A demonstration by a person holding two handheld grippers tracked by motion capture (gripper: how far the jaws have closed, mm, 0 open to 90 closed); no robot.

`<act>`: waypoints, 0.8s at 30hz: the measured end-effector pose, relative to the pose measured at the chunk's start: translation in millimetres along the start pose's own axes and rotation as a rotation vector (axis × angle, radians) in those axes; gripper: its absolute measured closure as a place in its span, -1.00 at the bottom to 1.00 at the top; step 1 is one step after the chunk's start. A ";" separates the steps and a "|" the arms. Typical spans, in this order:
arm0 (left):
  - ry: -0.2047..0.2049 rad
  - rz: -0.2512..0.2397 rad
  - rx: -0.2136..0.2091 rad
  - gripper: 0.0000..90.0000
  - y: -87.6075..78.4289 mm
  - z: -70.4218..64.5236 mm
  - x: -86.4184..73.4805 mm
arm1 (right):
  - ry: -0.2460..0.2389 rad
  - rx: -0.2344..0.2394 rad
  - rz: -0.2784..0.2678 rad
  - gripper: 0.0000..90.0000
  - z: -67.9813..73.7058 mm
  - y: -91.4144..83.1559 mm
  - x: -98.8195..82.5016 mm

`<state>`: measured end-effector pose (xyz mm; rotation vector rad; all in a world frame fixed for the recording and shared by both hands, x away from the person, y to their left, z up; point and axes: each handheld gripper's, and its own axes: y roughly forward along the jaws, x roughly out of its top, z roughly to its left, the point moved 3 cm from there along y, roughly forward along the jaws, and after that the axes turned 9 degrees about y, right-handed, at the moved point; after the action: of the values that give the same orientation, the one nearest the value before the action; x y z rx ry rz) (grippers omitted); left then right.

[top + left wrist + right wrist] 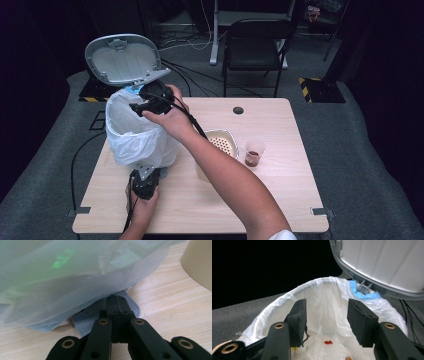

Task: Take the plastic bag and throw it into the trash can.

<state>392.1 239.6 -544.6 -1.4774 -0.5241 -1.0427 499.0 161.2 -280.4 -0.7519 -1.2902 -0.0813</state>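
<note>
Scraps going into the lined bin

Bin (137,135) with a white bag liner (322,302) stands at 9 o'clock on the wooden table (280,200), and its grey lid (122,57) is tipped up and back. Left gripper (145,176) sits at the foot of the bin, at 6 o'clock from it; its jaws are clenched together and press down on the ribbed grey pedal (130,305), so the lid stays raised. Right gripper (327,315) hovers over the mouth of the bin with its jaws parted and nothing between the pads (300,315). Small red pieces (327,342) lie at the bottom of the liner.

To do this step well, I judge the left one should keep firm pressure on the pedal until the right one is clear of the rim, otherwise the lid could fall on it. At 3 o'clock from the bin stand a perforated basket (221,141) and a clear cup (254,153).
</note>
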 end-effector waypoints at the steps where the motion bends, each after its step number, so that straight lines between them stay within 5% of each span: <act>1: -0.010 0.019 -0.009 1.00 -1.2 -0.2 -0.3 | 0.003 0.000 -0.001 0.13 -1.1 -1.5 -0.1; 6: -0.002 0.014 -0.009 1.00 -1.1 0.2 0.1 | 0.012 -0.005 -0.014 0.23 -8.6 -22.2 0.1; 12: -0.015 0.017 -0.014 1.00 -1.2 -0.7 0.0 | -0.024 -0.069 -0.024 0.31 -26.5 -56.7 -7.7; 18: -0.018 0.011 -0.012 1.00 -0.8 -0.9 0.0 | 0.022 -0.140 -0.004 0.34 -62.0 -77.0 -36.4; 20: 0.041 0.020 -0.012 1.00 -1.8 2.7 -0.2 | 0.052 -0.155 -0.001 0.35 -72.2 -81.9 -48.6; 24: 0.032 -0.003 -0.009 1.00 -0.1 1.5 0.2 | 0.079 -0.178 0.029 0.36 -87.3 -91.9 -73.3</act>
<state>392.6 241.1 -544.3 -1.4663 -0.4997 -1.0701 507.4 18.0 -310.0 -0.9105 -1.2070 -0.2021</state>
